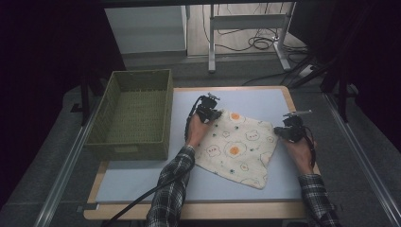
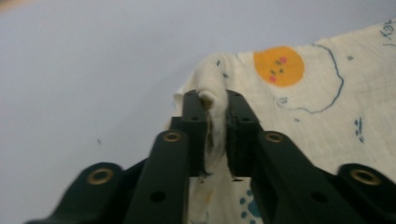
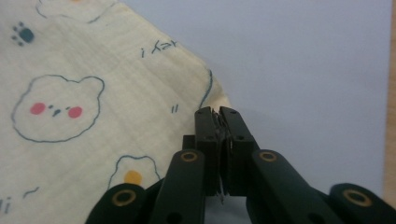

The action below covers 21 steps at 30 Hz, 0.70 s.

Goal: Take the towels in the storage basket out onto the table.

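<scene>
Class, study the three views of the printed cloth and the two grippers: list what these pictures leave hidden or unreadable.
1. High view: both pinched corners of the cloth sit under the left gripper and right gripper.
2. Left gripper view: the cloth is blurred.
3. High view: the basket near wall hides part of its floor.

Lab recording bay, dark curtains point(image 1: 42, 56), loose floor cables point(image 1: 257, 42), metal frame point(image 1: 246, 23)

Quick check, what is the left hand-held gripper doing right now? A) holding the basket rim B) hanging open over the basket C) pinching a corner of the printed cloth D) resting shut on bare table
C: the left hand-held gripper has a bunched corner of the printed cloth clamped between its jaws.
</scene>
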Motion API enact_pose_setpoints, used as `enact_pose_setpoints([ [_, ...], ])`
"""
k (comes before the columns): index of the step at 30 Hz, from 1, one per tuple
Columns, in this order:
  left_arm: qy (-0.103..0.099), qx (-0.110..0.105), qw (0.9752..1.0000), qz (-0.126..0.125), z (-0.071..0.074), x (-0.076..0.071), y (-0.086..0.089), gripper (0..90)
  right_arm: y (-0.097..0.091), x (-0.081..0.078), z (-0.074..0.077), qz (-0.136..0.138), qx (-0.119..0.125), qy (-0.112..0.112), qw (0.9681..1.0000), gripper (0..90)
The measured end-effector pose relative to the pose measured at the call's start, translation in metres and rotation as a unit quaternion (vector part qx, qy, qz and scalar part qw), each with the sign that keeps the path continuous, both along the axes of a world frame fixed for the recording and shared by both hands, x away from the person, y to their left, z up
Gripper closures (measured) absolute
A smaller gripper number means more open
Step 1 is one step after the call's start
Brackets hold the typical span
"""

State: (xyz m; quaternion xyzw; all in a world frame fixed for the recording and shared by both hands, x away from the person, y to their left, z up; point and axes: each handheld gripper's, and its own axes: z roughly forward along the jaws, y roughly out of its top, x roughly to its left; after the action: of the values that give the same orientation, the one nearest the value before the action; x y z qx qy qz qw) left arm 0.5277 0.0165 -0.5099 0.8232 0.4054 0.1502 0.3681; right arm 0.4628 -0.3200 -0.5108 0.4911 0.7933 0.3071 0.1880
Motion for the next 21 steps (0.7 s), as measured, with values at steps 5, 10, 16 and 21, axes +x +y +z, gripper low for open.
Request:
enact_pose_setpoints([
  [5,-0.063,0.022,0.9974,0.029,0.017,-0.005,0.004,66.8,0.000,0.003,0.020,-0.003,-0.006,-0.043,0.9991,86.6],
  [10,-0.047,0.042,0.9970,0.045,0.015,0.001,0.012,60.5,-0.004,0.011,0.029,-0.016,-0.028,-0.045,0.9985,70.5],
  [16,-0.030,0.018,0.9981,0.052,0.004,0.012,0.015,60.5,-0.012,0.011,0.022,-0.022,-0.009,-0.039,0.9990,69.6],
  [21,-0.018,0.014,0.9981,0.057,-0.005,0.021,0.011,57.9,-0.015,0.014,0.017,-0.024,0.007,-0.036,0.9990,69.7],
])
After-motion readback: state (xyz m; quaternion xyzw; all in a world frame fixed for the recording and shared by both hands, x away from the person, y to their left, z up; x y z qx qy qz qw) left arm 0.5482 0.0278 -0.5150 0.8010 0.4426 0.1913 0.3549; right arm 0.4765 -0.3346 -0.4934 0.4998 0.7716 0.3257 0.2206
